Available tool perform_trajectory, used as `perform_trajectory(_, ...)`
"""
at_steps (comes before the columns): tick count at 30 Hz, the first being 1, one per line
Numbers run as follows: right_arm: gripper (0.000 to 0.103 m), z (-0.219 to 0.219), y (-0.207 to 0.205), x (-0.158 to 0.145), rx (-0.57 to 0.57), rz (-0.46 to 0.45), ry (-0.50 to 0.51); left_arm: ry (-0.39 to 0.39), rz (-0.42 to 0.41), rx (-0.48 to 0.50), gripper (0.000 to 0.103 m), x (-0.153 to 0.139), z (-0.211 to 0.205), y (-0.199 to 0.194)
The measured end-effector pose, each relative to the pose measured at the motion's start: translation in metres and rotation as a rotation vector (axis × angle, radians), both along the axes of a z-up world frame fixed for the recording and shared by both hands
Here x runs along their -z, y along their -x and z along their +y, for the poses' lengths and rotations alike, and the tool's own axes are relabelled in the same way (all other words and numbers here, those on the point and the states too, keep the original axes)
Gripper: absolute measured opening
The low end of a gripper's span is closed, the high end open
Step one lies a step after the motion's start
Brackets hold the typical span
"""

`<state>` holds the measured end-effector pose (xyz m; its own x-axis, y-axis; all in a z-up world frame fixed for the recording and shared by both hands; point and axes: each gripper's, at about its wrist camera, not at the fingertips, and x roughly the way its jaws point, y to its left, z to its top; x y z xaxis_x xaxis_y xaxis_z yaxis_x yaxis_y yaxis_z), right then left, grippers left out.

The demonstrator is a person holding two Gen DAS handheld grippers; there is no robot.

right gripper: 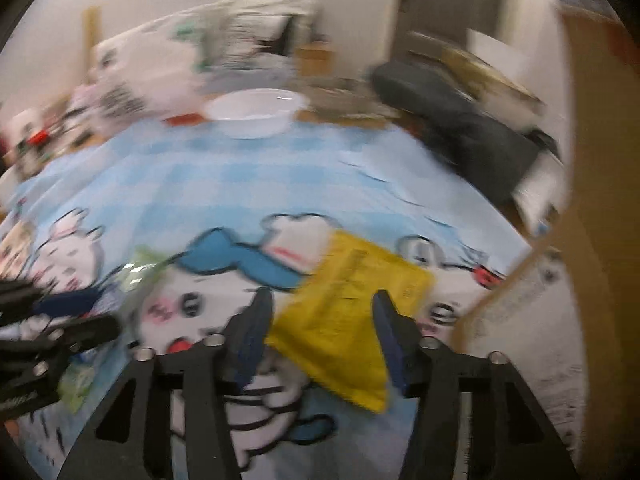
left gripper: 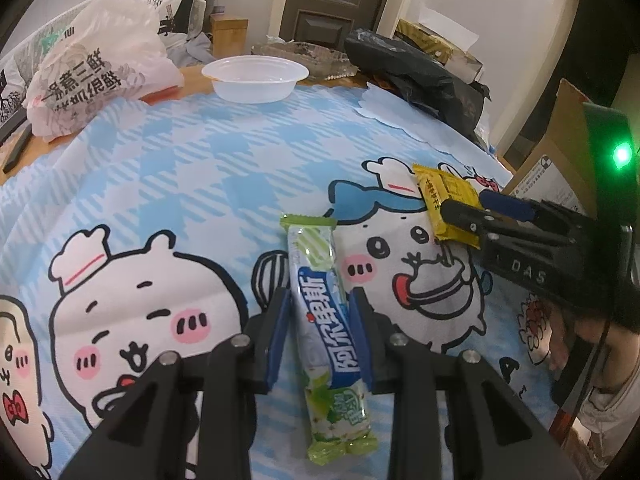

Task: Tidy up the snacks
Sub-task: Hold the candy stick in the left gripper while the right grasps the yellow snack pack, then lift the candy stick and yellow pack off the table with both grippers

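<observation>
A long green and blue candy packet lies on the blue cartoon tablecloth. My left gripper is open, one finger on each side of the packet, with small gaps. A yellow snack packet lies to the right. My right gripper reaches in from the right over it. In the blurred right wrist view the yellow packet sits between the open fingers of my right gripper. The green packet and the left gripper show at the left there.
A white plastic bowl stands at the far edge of the cloth. A printed plastic bag lies far left, a black bag far right. A cardboard box stands at the table's right edge.
</observation>
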<state>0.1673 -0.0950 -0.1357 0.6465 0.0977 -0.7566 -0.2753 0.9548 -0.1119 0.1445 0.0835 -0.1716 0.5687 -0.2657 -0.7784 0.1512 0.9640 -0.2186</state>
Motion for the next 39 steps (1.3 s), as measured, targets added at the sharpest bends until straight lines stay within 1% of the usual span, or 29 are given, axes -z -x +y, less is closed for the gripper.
perform_trajectory(2,0.054,-0.003,-0.007,0.001,0.019,0.028,-0.016,0.012,-0.002,0.000,0.028,0.000,0.001,0.000)
perform_trajectory(4,0.062,0.002,-0.012,0.003,0.041,0.048,-0.007,0.025,-0.002,0.001,0.028,0.000,0.003,-0.001)
perform_trajectory(6,0.063,0.005,-0.020,0.004,0.078,0.062,0.007,0.036,-0.002,0.001,0.028,0.001,0.004,-0.001)
perform_trajectory(7,0.064,0.005,-0.025,0.003,0.104,0.068,-0.002,0.040,-0.002,0.001,0.028,0.001,0.004,-0.001)
perform_trajectory(11,0.064,-0.002,-0.030,0.001,0.148,0.081,-0.011,0.050,-0.004,0.001,0.028,0.001,0.005,-0.003)
perform_trajectory(14,0.071,-0.002,-0.034,0.005,0.149,0.099,-0.003,0.052,-0.004,0.002,0.028,0.001,0.005,-0.004)
perform_trajectory(16,0.078,0.002,-0.033,0.006,0.146,0.101,0.005,0.050,-0.004,0.002,0.028,0.001,0.005,-0.004)
perform_trajectory(18,0.080,0.005,-0.034,0.010,0.142,0.095,0.025,0.046,-0.005,0.003,0.028,0.001,0.004,-0.004)
perform_trajectory(20,0.080,0.006,-0.035,0.013,0.137,0.087,0.039,0.047,-0.004,0.002,0.028,0.001,0.004,-0.004)
perform_trajectory(21,0.079,0.006,-0.035,0.014,0.137,0.086,0.043,0.048,-0.004,0.002,0.028,0.001,0.004,-0.004)
perform_trajectory(24,0.070,0.003,-0.036,0.015,0.124,0.073,0.051,0.047,-0.004,0.002,0.028,0.001,0.004,-0.004)
perform_trajectory(26,0.069,0.002,-0.034,0.015,0.083,0.075,0.039,0.047,-0.005,0.002,0.028,0.001,0.004,-0.004)
perform_trajectory(28,0.069,0.005,-0.029,0.014,0.000,0.079,0.041,0.049,-0.004,0.003,0.028,0.001,0.004,-0.004)
perform_trajectory(33,0.069,0.028,-0.002,0.013,-0.254,0.091,0.033,0.049,0.002,0.011,0.028,0.001,0.004,0.001)
perform_trajectory(34,0.069,0.031,0.002,0.013,-0.280,0.091,0.038,0.046,0.004,0.017,0.031,0.001,0.003,0.002)
perform_trajectory(35,0.069,0.035,0.009,0.013,-0.330,0.095,0.043,0.043,0.005,0.026,0.036,0.001,0.002,0.003)
perform_trajectory(36,0.069,0.037,0.014,0.013,-0.363,0.097,0.047,0.043,0.005,0.038,0.038,0.000,0.000,0.005)
perform_trajectory(37,0.069,0.039,0.017,0.014,-0.380,0.096,0.061,0.040,0.006,0.049,0.039,0.000,-0.003,0.007)
perform_trajectory(39,0.070,0.039,0.023,0.014,-0.367,0.100,0.087,0.018,0.002,0.051,0.040,0.000,-0.006,0.009)
